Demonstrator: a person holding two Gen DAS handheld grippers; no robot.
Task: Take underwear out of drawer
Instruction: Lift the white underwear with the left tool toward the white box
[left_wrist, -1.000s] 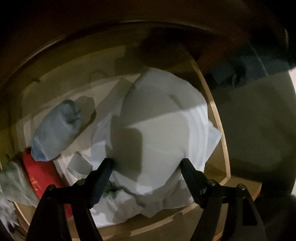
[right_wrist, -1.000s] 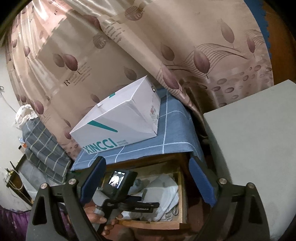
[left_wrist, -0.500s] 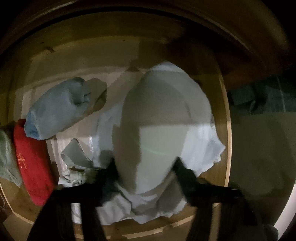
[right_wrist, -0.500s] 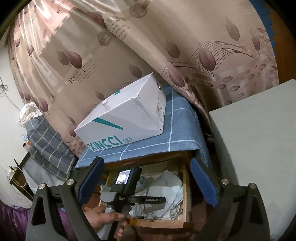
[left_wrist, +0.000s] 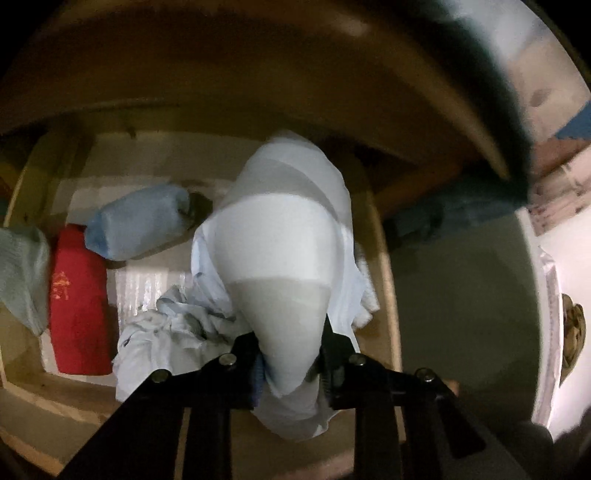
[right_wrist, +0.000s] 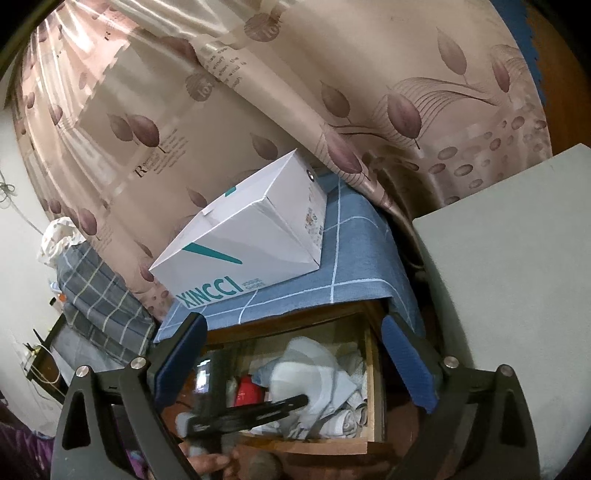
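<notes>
We are at the grab-and-lift step. Our left gripper (left_wrist: 291, 354) has its jaws squeezed tight on the near end of the pale underwear (left_wrist: 280, 243), w/ cloth bunched between them. The underwear looks pulled up into a tall cone, but most of it is over the drawer (left_wrist: 388, 280), on the right side, so it isn't out yet. Its low edge hangs by the front board.

Other stuff in the drawer: a blue rolled cloth (left_wrist: 138, 225) to the left, a red folded thing (left_wrist: 79, 302) next to that, and a crumpled light blue cloth (left_wrist: 166, 332) touching the underwear near the jaws. We can't tell if that crumpled bit is caught in the grip too; it's too dark & blurry.

Our right gripper (right_wrist: 291, 365) hangs above, looking down at the drawer. Its jaws are wide apart and hold nothing. From there we see the left tool (right_wrist: 243, 413) smeared w/ blur over the drawer, plus a white box (right_wrist: 243, 240) on the blue checked cloth (right_wrist: 351, 266) on top of the cabinet.

Next move, we think: lift up and pull back toward us, so the whole piece clears the front board. Go slow-ish, bc the crumpled cloth may drag along. If it does, the right gripper could hold it down or pick it off. Keep the squeeze firm, since thin cloth can slip.
</notes>
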